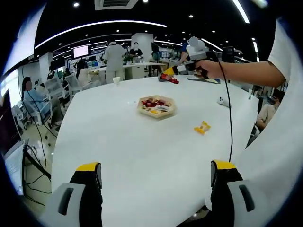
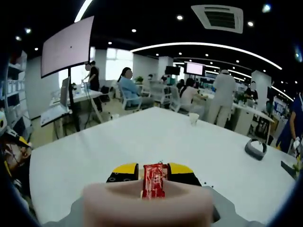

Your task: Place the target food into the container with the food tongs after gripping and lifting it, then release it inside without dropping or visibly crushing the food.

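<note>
A hexagonal wooden container (image 1: 156,106) with several wrapped snacks in it sits mid-table on the white round table (image 1: 142,151). A yellow wrapped snack (image 1: 202,127) lies loose to its right. My left gripper (image 1: 155,175) stands open near the table's front edge, jaws wide apart and nothing between them. A hand holds my right gripper (image 1: 171,74) above the far side of the table, beyond the container. It is shut on a red wrapped snack (image 1: 170,79). In the right gripper view that red snack (image 2: 154,180) is pinched between the yellow-tipped jaws of the right gripper (image 2: 154,172).
A paper cup (image 1: 116,80) stands at the table's far edge, also the cup (image 2: 193,118). A small white object (image 1: 221,100) and a black cable (image 1: 229,113) lie at the right. A dark headset-like thing (image 2: 255,149) rests on the table. People, chairs and desks surround it.
</note>
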`<move>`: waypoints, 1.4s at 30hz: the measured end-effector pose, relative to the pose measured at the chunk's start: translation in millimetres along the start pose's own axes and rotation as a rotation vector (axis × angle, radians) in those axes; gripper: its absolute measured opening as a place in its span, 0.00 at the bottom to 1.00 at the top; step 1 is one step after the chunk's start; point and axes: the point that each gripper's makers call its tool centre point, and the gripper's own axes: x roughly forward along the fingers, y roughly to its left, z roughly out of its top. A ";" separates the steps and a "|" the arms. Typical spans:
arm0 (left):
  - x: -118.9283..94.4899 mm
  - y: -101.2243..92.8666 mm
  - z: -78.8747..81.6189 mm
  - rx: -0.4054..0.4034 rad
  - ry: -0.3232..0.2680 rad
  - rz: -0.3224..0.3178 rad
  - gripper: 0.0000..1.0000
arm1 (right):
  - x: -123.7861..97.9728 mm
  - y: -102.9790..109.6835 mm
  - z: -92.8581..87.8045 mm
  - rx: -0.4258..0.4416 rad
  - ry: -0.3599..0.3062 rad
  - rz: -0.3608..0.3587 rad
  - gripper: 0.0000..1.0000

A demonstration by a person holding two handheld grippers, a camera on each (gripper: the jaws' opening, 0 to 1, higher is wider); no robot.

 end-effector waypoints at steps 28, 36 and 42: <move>-10.1 12.7 3.0 -0.024 -0.089 0.132 0.93 | 50.2 15.3 1.4 -0.032 0.037 0.069 0.23; -15.6 20.9 -3.4 -0.033 -0.050 0.150 0.91 | 59.6 21.6 3.9 -0.041 0.043 0.081 0.23; -19.8 25.2 -2.8 -0.042 -0.048 0.168 0.92 | 66.5 26.5 -3.4 -0.025 0.074 0.103 0.26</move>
